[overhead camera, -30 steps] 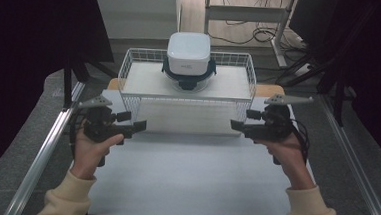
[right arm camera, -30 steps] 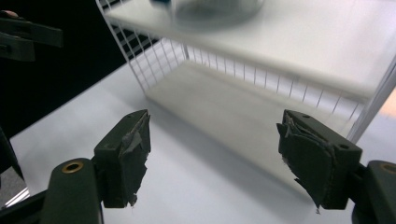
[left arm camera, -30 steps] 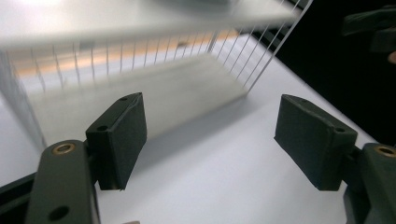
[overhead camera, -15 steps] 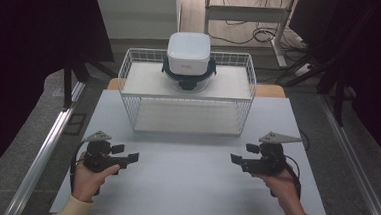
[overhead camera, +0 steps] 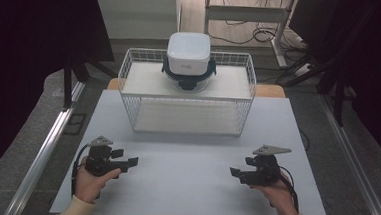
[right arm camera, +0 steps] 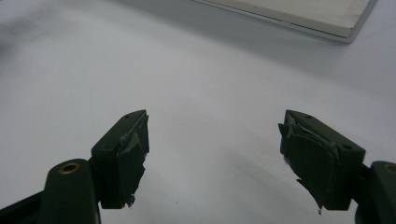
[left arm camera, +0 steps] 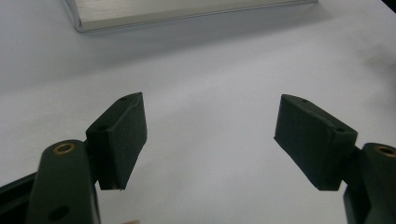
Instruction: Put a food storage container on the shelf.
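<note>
My left gripper rests low over the white table near its front left, held in a hand, jaws pointing right. In the left gripper view the left gripper stands open with only bare table between the pads. My right gripper sits near the front right, jaws pointing left, and the right gripper is open too, its pads frayed and empty. A white wire basket stands at the back middle. On its upper shelf sits a white boxy device with a dark band.
The basket's pale base edge shows ahead of the left jaws, and the base edge ahead of the right jaws. Metal rails run along the table's left and right. Cables lie on the floor beyond.
Both hands have sunk from basket height down to the table and drawn back toward the front edge. The jaws of both grippers look unchanged. The basket and the device have not moved.
</note>
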Demonstrator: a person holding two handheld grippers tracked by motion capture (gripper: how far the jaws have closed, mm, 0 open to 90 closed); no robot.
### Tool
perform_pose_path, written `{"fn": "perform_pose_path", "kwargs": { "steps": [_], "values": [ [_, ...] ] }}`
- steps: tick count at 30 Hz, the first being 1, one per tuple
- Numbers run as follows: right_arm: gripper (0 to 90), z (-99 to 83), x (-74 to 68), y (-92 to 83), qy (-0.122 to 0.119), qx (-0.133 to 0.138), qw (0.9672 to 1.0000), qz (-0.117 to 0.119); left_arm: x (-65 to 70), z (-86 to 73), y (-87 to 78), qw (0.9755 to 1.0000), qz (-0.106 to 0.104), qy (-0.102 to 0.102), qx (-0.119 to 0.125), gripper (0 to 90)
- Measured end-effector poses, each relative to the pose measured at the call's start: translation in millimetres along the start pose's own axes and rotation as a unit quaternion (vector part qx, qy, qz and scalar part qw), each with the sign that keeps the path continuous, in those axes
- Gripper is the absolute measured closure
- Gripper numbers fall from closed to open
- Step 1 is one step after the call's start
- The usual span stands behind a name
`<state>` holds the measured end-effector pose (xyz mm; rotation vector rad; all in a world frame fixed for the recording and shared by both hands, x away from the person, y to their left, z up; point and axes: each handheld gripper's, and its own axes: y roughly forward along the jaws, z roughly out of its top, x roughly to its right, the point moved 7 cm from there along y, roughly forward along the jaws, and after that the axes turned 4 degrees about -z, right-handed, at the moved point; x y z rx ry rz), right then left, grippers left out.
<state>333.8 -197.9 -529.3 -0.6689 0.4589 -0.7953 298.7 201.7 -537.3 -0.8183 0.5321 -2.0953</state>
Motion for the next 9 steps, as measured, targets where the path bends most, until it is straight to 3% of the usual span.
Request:
{"fn": "perform_pose_path", "kwargs": {
  "steps": [9],
  "values": [
    [22.9, 2.3, 1.6, -2.0, -0.007, 0.013, 0.9999, -0.007, -2.0, -1.8, 4.4, 1.0000, 0.007, 0.005, -0.003, 23.8]
  ]
}}
